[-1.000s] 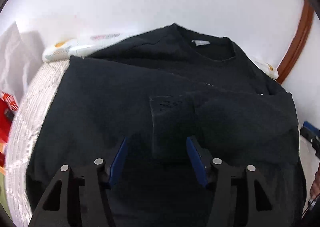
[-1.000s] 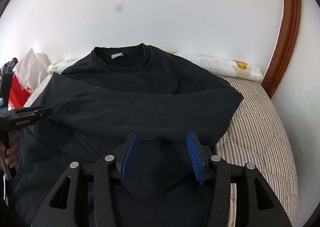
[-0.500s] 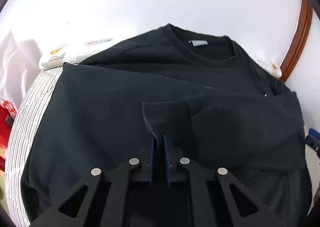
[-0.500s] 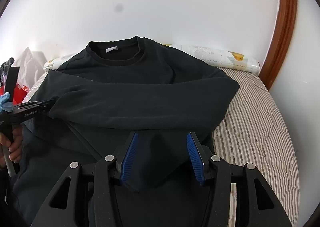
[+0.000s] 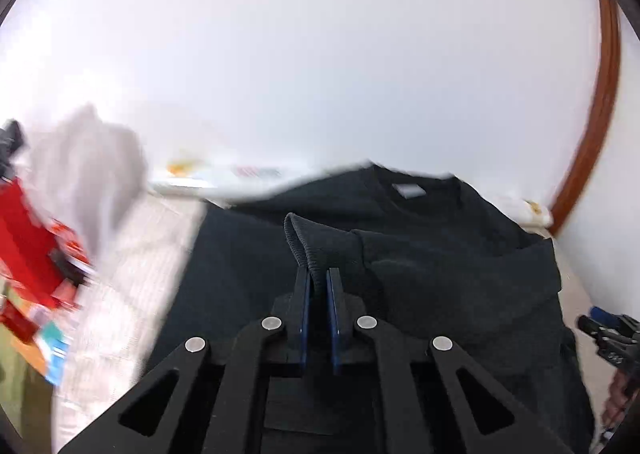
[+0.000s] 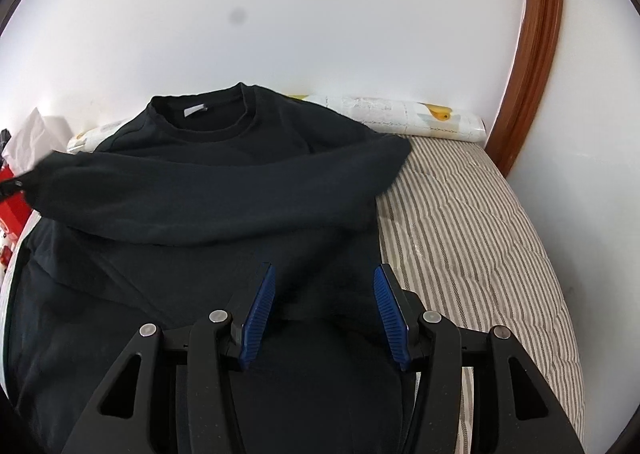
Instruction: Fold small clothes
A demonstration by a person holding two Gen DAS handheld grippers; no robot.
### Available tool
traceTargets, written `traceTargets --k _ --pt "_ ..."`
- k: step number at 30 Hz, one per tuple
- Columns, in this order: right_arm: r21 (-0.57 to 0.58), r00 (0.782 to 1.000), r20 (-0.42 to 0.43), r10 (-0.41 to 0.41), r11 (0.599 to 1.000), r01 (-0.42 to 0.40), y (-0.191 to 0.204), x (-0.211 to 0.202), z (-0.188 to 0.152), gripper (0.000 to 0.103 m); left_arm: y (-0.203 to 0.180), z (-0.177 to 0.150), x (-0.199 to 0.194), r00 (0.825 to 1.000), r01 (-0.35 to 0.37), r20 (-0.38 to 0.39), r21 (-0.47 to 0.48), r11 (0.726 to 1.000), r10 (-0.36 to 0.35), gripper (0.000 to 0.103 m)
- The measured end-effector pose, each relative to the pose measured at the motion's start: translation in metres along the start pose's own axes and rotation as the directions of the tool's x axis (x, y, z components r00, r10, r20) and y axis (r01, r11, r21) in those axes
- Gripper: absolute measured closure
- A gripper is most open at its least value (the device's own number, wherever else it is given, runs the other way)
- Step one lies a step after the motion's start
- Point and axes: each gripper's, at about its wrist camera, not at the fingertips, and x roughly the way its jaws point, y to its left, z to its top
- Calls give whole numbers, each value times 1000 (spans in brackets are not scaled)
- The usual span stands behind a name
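Now your left gripper [image 5: 319, 284] has its jaws pressed narrow on the ribbed cuff [image 5: 298, 240] of one sleeve, in the lower middle of the left wrist view. The cuff stands up above the jaws, off the body of the garment. Your right gripper [image 6: 323, 310] has its jaws about half apart, with nothing between them; it hangs over the lower part of the garment, at the bottom centre of the right wrist view.

The black sweatshirt [image 6: 208, 190] lies face up on the striped mattress [image 6: 472, 222], its collar [image 6: 204, 114] toward the white wall in the upper middle of the frame. The sleeve [image 6: 224, 190] crosses the chest from the right shoulder to the left edge of the frame, where it is lifted.

I judge this cloth to be soft, thick and not heavy. It will sag and follow the jaws, and it has no stiffness, so a fold holds only when you lay it flat. It does not look slippery. The cuff is a good place to hold, because the rib is dense. For the body, I would take the hem or a side seam, where the layers are thicker.
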Motion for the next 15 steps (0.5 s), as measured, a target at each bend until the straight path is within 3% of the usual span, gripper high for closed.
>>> traceTargets --k 2,4,11,15 --pt "3 1000 6 -3 1000 3 0 3 4 52 18 1 -4 998 -57 19 -12 998 58 95" --pt "15 1000 3 3 1000 -3 0 8 8 52 35 -3 -3 997 -77 -9 -33 996 77 95" --pt "5 1000 -23 -16 1000 17 11 32 15 48 74 -44 33 981 -94 -181 -119 988 71 95" --pt "1 997 -45 -62 998 62 12 49 13 48 79 -55 46 972 -91 -225 -135 987 59 94"
